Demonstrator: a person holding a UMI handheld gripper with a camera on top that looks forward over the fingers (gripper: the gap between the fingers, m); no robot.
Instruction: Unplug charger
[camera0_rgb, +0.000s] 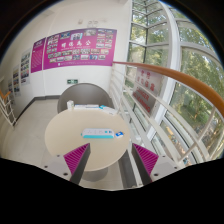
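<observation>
Gripper (111, 160): two fingers with magenta pads (77, 157), spread wide apart and holding nothing.
Table: a round pale table (65, 135) lies just ahead of the fingers.
Charger: cannot be told for certain; a small flat light-blue thing (101, 133) rests on the table beyond the fingertips.
Chair: a grey round-backed chair (85, 96) stands behind the table.
Wall: pink posters (85, 46) hang on it.
Windows: tall windows (165, 70), greenery outside.

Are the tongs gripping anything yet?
No, the tongs are open and empty, with the round table and a flat light-blue object lying beyond them.
</observation>
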